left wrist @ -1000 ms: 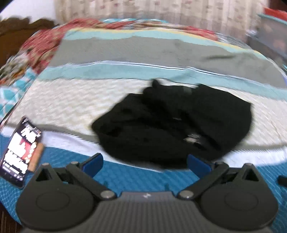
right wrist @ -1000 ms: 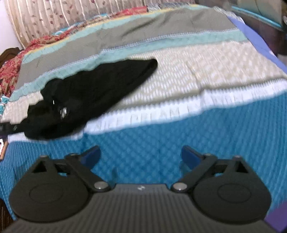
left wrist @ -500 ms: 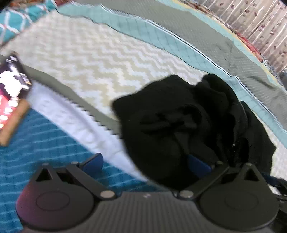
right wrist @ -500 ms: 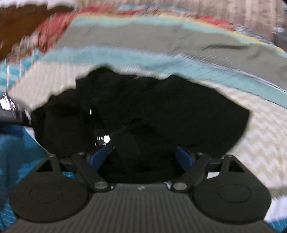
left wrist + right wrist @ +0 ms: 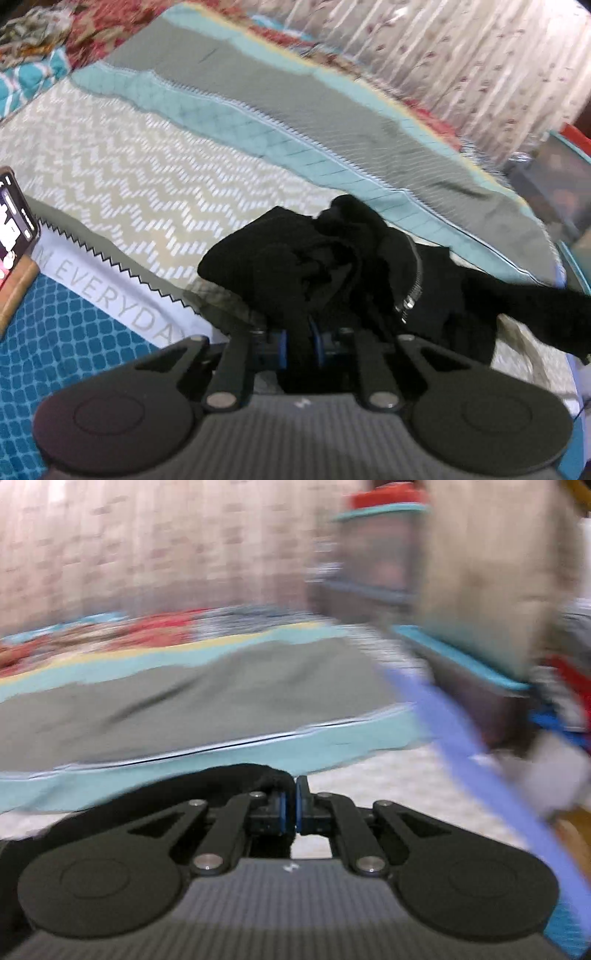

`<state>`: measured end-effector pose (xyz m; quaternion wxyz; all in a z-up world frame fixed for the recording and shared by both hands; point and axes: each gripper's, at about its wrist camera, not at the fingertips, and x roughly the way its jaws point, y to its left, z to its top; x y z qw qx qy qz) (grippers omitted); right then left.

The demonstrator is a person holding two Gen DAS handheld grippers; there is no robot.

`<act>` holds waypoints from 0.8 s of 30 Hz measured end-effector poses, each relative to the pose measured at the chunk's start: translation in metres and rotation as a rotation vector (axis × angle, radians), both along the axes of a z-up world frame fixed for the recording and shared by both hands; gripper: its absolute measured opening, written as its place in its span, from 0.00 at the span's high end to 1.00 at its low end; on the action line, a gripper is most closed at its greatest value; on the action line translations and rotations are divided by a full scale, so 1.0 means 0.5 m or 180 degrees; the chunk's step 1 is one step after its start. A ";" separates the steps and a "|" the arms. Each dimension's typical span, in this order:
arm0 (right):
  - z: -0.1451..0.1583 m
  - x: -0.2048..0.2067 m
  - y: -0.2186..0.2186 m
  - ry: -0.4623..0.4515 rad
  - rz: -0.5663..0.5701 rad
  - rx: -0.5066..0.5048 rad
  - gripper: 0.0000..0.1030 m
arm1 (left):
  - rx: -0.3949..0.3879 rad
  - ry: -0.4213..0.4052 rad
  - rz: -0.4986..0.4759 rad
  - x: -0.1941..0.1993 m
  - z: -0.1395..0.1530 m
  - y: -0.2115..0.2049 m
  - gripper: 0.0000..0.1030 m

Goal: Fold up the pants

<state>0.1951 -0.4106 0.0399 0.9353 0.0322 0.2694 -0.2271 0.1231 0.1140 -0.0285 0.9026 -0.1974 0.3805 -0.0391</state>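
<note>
My left gripper (image 5: 298, 345) is clamped on the black pants (image 5: 354, 273): its jaws have just been closing, and a fold of the dark cloth now sits pinched between the blue pads (image 5: 280, 347), which stand only a cloth's thickness apart. From that grip the rest of the garment bunches away toward twelve and one o'clock, crumpled on the zigzag-patterned band of the bedspread (image 5: 122, 177), with a metal zipper (image 5: 412, 291) showing at about two o'clock and one dark leg trailing off toward three o'clock. A phone (image 5: 13, 229) lies at the frame's nine o'clock edge, well apart from the pants. My right gripper (image 5: 295, 808) has also just been closing, and its jaws now meet almost pad to pad; black fabric of the pants (image 5: 207, 786) is bunched right against the left pad (image 5: 281, 808) and runs off toward eight o'clock, held at the very tips as far as the blur lets me judge. Beyond it, at twelve o'clock, lie the grey and teal bands of the bedspread (image 5: 221, 690), and a patterned curtain (image 5: 147, 546) behind; this whole view is smeared.
</note>
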 end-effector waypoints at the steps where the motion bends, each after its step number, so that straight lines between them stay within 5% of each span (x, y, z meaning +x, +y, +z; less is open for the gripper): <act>1: -0.007 -0.009 -0.028 0.0060 -0.0154 -0.0059 0.93 | 0.0031 -0.0019 -0.0041 -0.011 -0.002 -0.002 0.87; 3: -0.055 -0.016 -0.075 0.0358 -0.0411 -0.0022 0.87 | 0.0092 0.0006 -0.0065 -0.017 -0.010 -0.003 0.82; 5: -0.093 -0.019 -0.112 0.0675 -0.0631 0.0274 0.64 | 0.0160 0.0049 -0.0047 -0.012 -0.023 -0.001 0.48; 7: -0.106 -0.034 -0.110 0.0571 -0.0775 0.0515 0.53 | 0.0157 0.0066 0.0038 -0.004 -0.032 0.006 0.28; 10: -0.118 -0.024 -0.037 0.0394 -0.0437 0.0746 0.53 | 0.0013 0.0036 0.0107 0.002 -0.040 0.024 0.07; 13: -0.117 0.015 0.118 0.0338 0.0607 0.0719 0.52 | -0.0151 0.0064 0.0161 0.018 -0.051 0.041 0.05; 16: -0.120 0.042 0.310 0.0352 0.1963 0.0595 0.34 | -0.0208 0.0123 0.0219 0.036 -0.067 0.048 0.04; 19: -0.138 0.058 0.452 0.0491 0.2482 0.0249 0.34 | -0.0245 0.0162 0.0245 0.048 -0.080 0.051 0.04; 24: -0.144 0.066 0.549 0.0610 0.3287 0.0617 0.27 | -0.0270 0.0199 0.0237 0.058 -0.096 0.048 0.08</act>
